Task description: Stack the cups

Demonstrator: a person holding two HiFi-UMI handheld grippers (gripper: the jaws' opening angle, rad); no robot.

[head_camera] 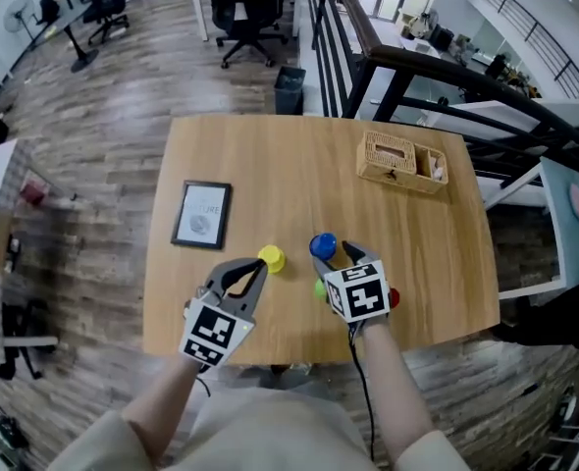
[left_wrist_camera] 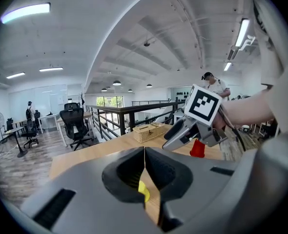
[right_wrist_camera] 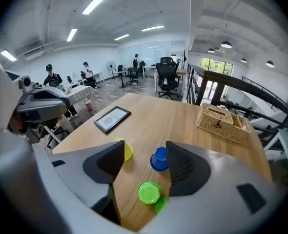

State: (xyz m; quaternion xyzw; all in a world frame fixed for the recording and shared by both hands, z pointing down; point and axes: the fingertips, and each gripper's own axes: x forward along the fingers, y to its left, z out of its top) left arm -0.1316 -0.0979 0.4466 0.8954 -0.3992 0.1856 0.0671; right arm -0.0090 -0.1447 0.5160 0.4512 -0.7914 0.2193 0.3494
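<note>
Green cup [right_wrist_camera: 149,192] sits bottom centre beneath right gripper's [right_wrist_camera: 144,156] spread, empty jaws; left gripper [left_wrist_camera: 144,152] clenched, apparently empty. Off-centre closing could tip it.

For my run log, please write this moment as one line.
left gripper: shut, empty, by yellow cup | right gripper: open, over green cup | blue cup, red cup: separate, unstacked

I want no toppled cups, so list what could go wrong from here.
1. The open right hand-held gripper hangs over the green cup, and the blue cup is close to one jaw. Coming down could knock the blue one.
2. The red cup sits beside that gripper, near the front edge of the table. A bump might push it off.
</note>
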